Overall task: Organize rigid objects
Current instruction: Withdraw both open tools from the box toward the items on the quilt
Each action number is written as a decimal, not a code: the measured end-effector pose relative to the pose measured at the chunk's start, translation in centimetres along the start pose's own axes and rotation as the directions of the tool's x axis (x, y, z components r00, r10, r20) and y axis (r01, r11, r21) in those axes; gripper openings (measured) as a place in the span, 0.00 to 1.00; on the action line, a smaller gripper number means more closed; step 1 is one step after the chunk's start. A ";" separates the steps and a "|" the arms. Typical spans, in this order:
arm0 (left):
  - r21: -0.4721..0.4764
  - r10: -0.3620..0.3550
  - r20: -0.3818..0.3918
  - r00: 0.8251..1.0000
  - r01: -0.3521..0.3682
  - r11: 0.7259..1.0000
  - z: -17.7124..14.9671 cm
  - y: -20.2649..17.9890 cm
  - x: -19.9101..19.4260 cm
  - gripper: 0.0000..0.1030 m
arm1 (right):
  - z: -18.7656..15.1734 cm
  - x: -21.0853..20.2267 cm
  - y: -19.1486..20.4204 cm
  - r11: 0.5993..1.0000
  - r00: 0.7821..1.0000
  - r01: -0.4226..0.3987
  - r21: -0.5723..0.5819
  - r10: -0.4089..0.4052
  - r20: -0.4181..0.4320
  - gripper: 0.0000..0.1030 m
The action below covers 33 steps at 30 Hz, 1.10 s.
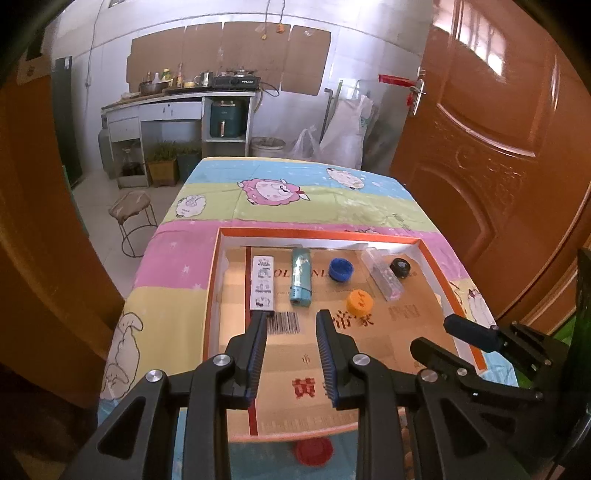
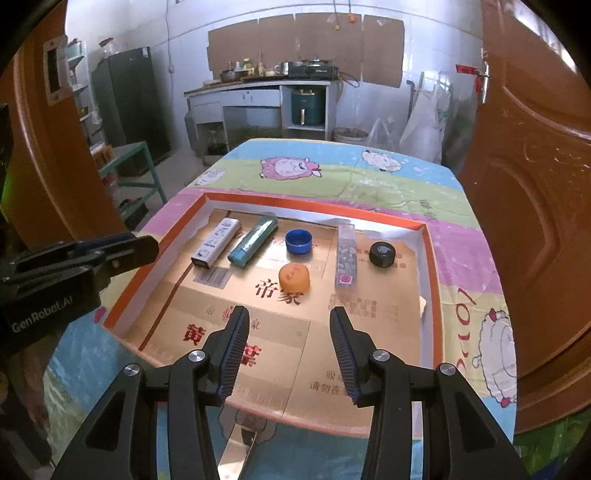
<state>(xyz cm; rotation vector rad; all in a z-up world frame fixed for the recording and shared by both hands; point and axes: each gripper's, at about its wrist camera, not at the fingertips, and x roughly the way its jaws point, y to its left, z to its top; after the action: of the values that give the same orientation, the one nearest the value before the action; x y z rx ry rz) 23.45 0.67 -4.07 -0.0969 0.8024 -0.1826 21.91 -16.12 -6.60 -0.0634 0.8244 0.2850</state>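
currently both the left gripper [image 1: 293,319] and right gripper [image 2: 290,315] are hovering spread and empty over the tray [image 2: 430,236]. the orange cap [image 2: 294,276] is likely risking rolling off if nudged sideways.

White tiled walls [image 2: 192,33] are patched with cardboard sheets [image 2: 306,44] above a cluttered counter [image 2: 258,86]; a pale tiled floor [image 1: 99,192] is seen – an orange-brown door [image 1: 491,122] stands right, a dark fridge [image 2: 129,99] left.
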 end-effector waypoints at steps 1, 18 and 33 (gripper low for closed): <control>0.001 -0.001 0.001 1.000 0.001 1.000 -0.2 -0.1 -0.2 0.27 | -0.2 -0.4 0.1 1.000 1.000 0.002 0.000 -0.002 0.003 0.46; 0.030 -0.010 0.017 1.000 0.010 0.999 -3.5 -1.2 -3.8 0.27 | -3.4 -3.9 0.8 1.000 1.000 0.012 0.010 -0.012 0.011 0.46; 0.064 -0.045 0.012 0.999 0.044 0.997 -6.9 -2.1 -6.0 0.27 | -7.6 -6.2 1.2 0.999 1.000 0.022 0.035 -0.022 -0.001 0.45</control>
<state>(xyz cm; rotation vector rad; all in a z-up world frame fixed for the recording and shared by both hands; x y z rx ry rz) 14.09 -0.27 -4.31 -0.0554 0.7806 -0.2490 12.18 -17.61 -7.19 -0.0395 0.8283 0.2493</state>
